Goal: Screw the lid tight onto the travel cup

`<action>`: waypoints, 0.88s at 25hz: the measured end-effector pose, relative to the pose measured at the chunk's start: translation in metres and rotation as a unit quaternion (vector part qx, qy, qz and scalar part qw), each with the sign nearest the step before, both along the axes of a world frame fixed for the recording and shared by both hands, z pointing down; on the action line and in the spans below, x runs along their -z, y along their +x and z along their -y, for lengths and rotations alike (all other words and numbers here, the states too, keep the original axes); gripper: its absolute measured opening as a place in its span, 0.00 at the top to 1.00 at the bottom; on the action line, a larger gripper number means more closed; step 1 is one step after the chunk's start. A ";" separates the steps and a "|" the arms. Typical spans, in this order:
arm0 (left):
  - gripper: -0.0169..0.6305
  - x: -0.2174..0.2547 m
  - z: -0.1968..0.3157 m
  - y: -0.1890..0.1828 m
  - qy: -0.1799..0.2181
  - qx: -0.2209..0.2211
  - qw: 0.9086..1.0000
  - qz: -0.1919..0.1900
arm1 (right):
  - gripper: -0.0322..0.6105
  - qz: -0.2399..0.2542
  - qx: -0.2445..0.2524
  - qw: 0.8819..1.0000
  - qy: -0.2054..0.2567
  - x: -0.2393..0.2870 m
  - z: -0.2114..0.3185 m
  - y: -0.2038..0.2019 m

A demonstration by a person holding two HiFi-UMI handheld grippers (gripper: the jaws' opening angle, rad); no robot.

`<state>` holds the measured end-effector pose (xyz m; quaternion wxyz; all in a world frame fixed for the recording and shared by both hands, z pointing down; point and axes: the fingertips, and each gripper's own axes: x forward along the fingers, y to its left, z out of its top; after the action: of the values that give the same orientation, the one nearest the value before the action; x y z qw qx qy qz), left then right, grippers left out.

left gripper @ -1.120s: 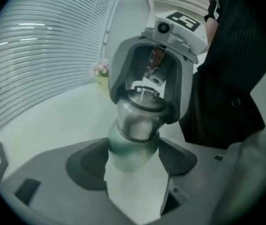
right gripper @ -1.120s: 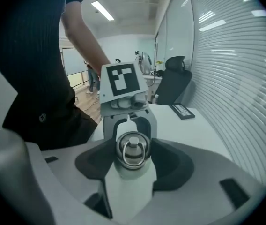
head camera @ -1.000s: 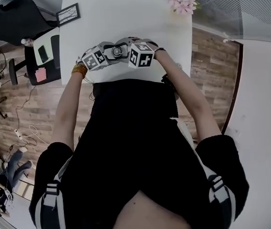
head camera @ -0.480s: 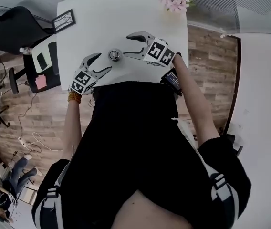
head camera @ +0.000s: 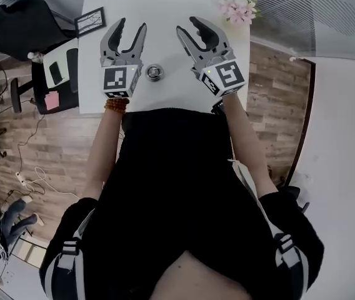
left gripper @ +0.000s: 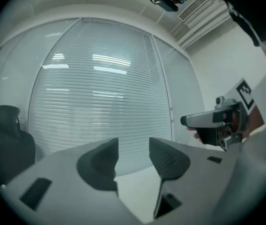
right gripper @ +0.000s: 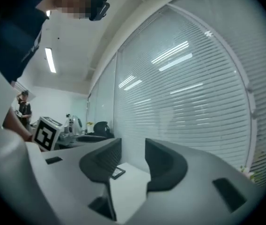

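The travel cup [head camera: 154,72], seen from above with its round metal-looking lid on, stands alone on the white table [head camera: 165,11] near the front edge. My left gripper [head camera: 130,29] is held up to the left of it and my right gripper [head camera: 191,29] to the right, both clear of the cup and pointing away from me. Both sets of jaws are closing, with a gap left and nothing between them. The left gripper view shows its own jaws [left gripper: 133,158] against window blinds, with the right gripper [left gripper: 217,123] alongside. The right gripper [right gripper: 130,161] also faces the blinds.
A small picture frame [head camera: 92,19] lies at the table's far left corner and pink flowers [head camera: 240,4] at the far right. A black chair with a jacket [head camera: 15,24] and a side desk [head camera: 62,64] stand left of the table. Wooden floor surrounds it.
Both grippers were together at the cup a second ago. They drew apart, then rose and turned to point forward on either side of it. The cup stands free.
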<state>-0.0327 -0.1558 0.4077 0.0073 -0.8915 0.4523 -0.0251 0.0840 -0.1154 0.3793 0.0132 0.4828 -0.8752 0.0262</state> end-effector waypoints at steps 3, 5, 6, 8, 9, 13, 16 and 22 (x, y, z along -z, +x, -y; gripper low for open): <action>0.78 0.007 0.000 0.006 0.002 0.034 0.999 -0.004 | 0.92 0.001 -0.090 0.996 0.003 -0.005 0.006 0.004; 0.92 0.004 -0.008 0.012 0.000 0.038 0.999 0.002 | 0.94 0.002 -0.117 0.993 -0.013 -0.017 0.004 0.004; 0.93 0.000 -0.013 0.014 -0.003 0.037 0.999 0.006 | 0.95 -0.004 -0.117 0.993 -0.020 -0.023 0.001 0.000; 0.95 -0.010 -0.019 0.016 -0.016 0.035 0.999 0.012 | 0.95 -0.033 -0.108 0.993 -0.025 -0.030 -0.001 -0.009; 0.95 -0.015 -0.021 0.017 -0.022 0.033 0.999 0.015 | 0.95 -0.048 -0.103 0.993 -0.026 -0.033 -0.002 -0.013; 0.95 -0.023 -0.027 0.023 -0.031 0.025 0.999 0.027 | 0.95 -0.075 -0.087 0.993 -0.034 -0.045 -0.006 -0.026; 0.95 -0.025 -0.028 0.023 -0.031 0.023 0.999 0.033 | 0.95 -0.080 -0.078 0.993 -0.043 -0.052 -0.007 -0.032; 0.95 -0.029 -0.030 0.023 -0.036 0.026 0.998 0.036 | 0.95 -0.081 -0.064 0.994 -0.046 -0.054 -0.007 -0.038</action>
<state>-0.0098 -0.1257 0.4366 -0.0095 -0.8779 0.4731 -0.0738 0.0459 -0.1086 0.4337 0.1051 0.5371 -0.8365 0.0280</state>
